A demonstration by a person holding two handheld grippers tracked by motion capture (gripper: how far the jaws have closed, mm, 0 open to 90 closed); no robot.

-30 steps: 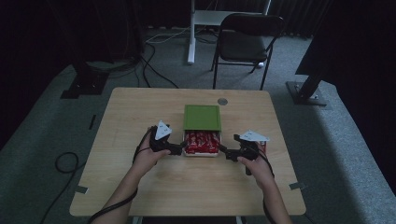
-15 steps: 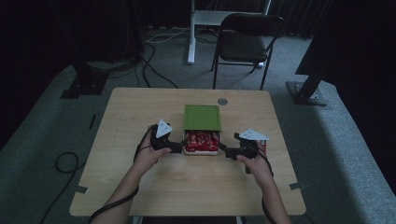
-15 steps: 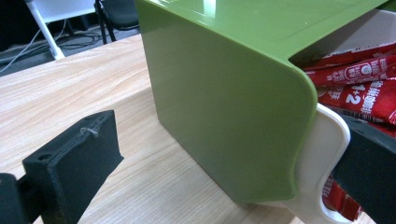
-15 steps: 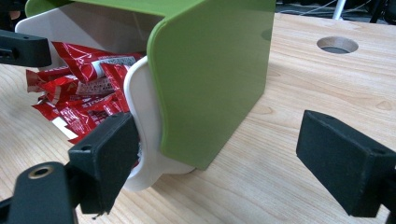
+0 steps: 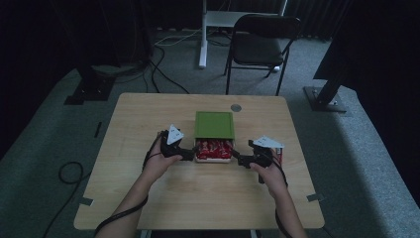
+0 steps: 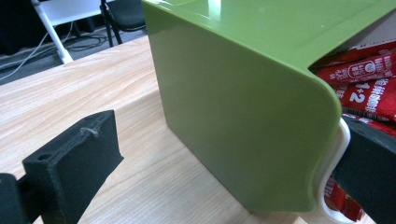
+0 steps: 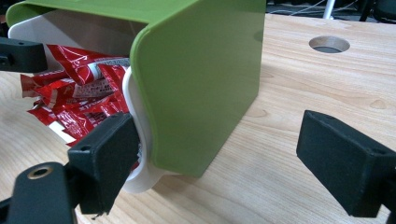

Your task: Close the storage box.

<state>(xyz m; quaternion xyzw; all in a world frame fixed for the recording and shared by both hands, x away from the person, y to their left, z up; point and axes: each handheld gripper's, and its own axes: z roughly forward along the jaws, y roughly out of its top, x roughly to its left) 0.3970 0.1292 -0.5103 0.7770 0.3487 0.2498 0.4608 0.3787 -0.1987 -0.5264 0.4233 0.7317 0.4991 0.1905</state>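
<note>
Green lid [image 5: 214, 124] slid halfway off white box [image 5: 213, 159], red sachets [image 5: 213, 148] exposed; left tool [image 5: 187, 154] and right tool [image 5: 241, 160] both open, flanking the box, gripping nothing; lid removal remains.

The lid [image 5: 214, 124] is bright green and shiny. Under it sits a white box [image 7: 140, 179]. The packets [image 5: 213, 148] inside are red with white writing (one says "+2"). The table [image 5: 148, 114] is light brown wood with thin stripes. Both grippers [image 5: 184, 153] [image 5: 241, 159] are black.
</note>
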